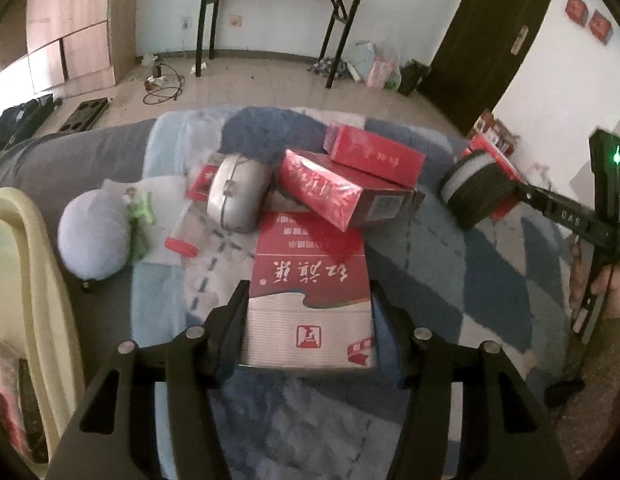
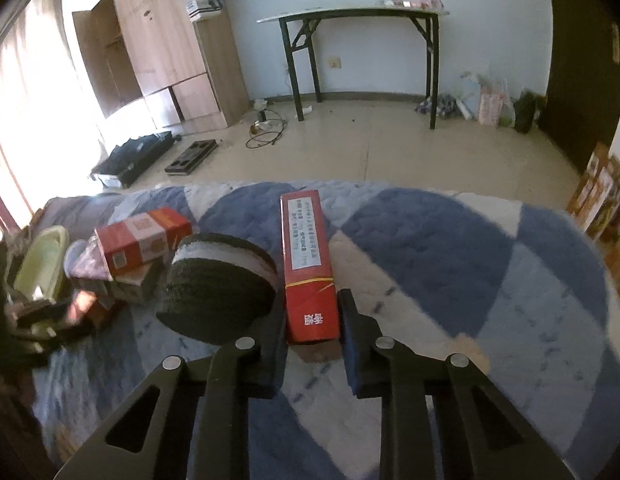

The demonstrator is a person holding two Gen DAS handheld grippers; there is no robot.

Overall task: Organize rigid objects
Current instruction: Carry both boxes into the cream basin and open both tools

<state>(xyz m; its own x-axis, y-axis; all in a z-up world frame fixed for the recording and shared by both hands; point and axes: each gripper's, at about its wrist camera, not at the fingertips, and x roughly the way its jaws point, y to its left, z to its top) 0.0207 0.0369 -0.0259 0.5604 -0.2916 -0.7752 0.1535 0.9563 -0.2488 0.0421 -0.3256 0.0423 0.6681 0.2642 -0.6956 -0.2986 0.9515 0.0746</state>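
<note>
The left hand-held gripper [image 1: 308,322] was clamped on the red-and-silver flat carton [image 1: 308,280] lying on the blue patterned blanket [image 1: 450,248]. The right hand-held gripper [image 2: 312,318] was clamped on the long red carton [image 2: 308,256]. Risk: its end-only grip could let the carton pivot and strike the adjacent dark round pad [image 2: 218,284].

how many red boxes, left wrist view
6: red-and-white carton in the left gripper; tilted red box, dark red box, upper red box piled behind it; small red box behind the silver case; long red box far right. More may be hidden.
</note>
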